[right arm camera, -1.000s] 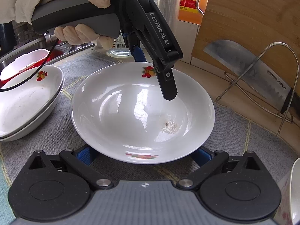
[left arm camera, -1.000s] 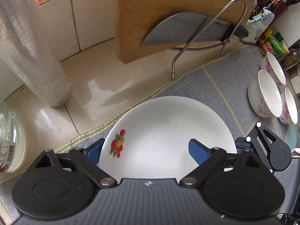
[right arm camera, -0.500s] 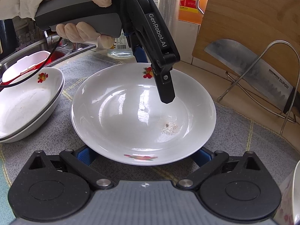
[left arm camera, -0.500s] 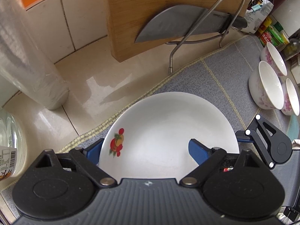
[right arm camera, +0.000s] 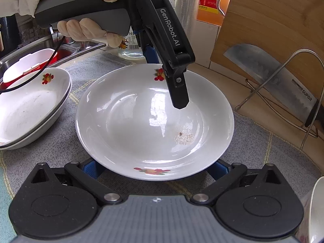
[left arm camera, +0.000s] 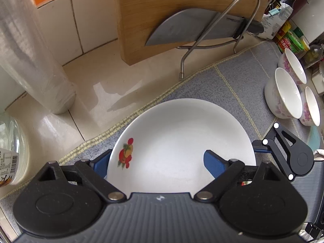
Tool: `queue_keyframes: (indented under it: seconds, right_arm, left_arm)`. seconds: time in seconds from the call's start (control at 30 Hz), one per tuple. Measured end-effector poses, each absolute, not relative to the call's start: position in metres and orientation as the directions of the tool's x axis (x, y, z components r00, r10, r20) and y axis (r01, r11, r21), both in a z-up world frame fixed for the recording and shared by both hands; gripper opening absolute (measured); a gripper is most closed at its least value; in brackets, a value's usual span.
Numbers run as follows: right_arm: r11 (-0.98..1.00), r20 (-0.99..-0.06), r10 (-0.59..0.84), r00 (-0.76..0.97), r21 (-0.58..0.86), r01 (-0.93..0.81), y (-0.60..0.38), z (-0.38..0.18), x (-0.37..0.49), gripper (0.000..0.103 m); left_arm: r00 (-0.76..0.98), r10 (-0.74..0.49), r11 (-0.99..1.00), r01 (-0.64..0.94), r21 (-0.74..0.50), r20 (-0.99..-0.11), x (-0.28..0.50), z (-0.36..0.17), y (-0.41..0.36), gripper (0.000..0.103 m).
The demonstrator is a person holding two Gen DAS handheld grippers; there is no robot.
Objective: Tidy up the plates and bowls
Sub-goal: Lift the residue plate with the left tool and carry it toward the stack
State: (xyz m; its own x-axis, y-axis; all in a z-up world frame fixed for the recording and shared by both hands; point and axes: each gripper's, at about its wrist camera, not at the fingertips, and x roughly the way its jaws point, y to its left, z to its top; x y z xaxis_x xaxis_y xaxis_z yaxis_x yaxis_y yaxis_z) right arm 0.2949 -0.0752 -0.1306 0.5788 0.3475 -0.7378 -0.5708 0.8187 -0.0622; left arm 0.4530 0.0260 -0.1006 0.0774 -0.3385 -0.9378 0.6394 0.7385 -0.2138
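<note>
A white plate [left arm camera: 182, 141] with a red fruit print lies on the grey mat [left arm camera: 232, 77]; in the right wrist view the plate [right arm camera: 141, 125] shows a small brown smear. My left gripper [left arm camera: 157, 158] points steeply down over its far rim. One blue finger [left arm camera: 214, 164] is above the plate's inside and the other is outside the rim, neither pressing on it. A gloved hand holds this left gripper [right arm camera: 165, 81]. My right gripper [right arm camera: 156, 167] stands open at the near rim, its blue fingertips hidden under the plate's edge.
A stack of similar plates [right arm camera: 26, 109] sits to the left by the sink [right arm camera: 20, 60]. Three flowered bowls [left arm camera: 283, 93] stand at the mat's right. A cleaver [left arm camera: 192, 26] on a wire rack leans against the cutting board [left arm camera: 182, 0]. A plastic roll [left arm camera: 30, 50] stands behind.
</note>
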Motion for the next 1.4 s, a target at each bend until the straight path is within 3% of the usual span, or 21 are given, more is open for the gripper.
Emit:
queue_keyframes:
  seconds: [0.83,1.4]
  right_arm:
    - [0.816,-0.746,0.391,0.539,0.011,-0.577,-0.081,-0.097,0.269,0.103]
    - [0.792,-0.735,0.403,0.545,-0.018,-0.61,-0.067,-0.075,0.242,0.103]
  left_arm:
    - [0.129,-0.369,0.738,0.642,-0.206,-0.92,0.409,-0.069,0.034,0.093]
    - [0.194,-0.392,0.759,0.621,-0.196,-0.9,0.372,-0.044,0.058,0.093]
